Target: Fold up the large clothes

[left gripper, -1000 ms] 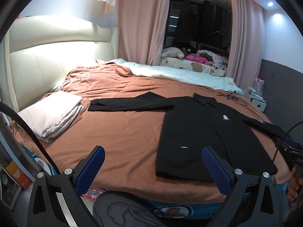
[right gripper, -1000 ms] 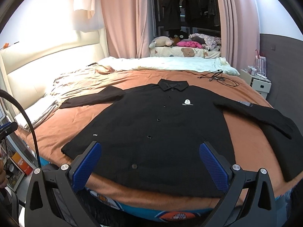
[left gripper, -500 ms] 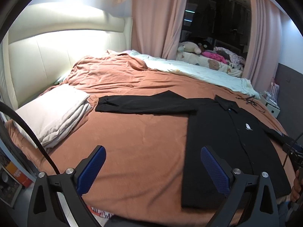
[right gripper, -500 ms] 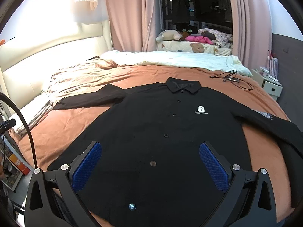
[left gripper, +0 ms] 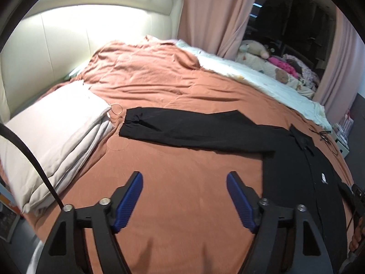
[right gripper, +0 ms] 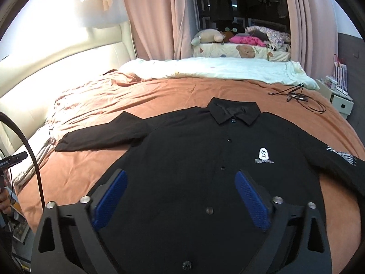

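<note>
Reaching over the flat shirt [right gripper: 205, 159] with left gripper [left gripper: 184, 201] and right gripper [right gripper: 180, 196] closing on nothing (fold unstarted); next, probably pinching the far-left sleeve [left gripper: 182, 127].

Orange-brown bedspread [left gripper: 182, 205] directly under claw in left view, rumpled far ahead-left. Folded pale bedding stack [left gripper: 52, 141] left of claw, at bed edge. Padded cream headboard [left gripper: 91, 41] beyond it, brightly lit. Pale mint quilt [right gripper: 216, 70] far ahead of claw in right view, across bed. Black cable tangle [right gripper: 298, 96] ahead-right on bedspread. Pink curtains [right gripper: 155, 18] behind quilt. Plush toy [right gripper: 206, 36] and pink clothes pile [right gripper: 247, 40] on far ledge. White nightstand [right gripper: 342, 102] far right.
</note>
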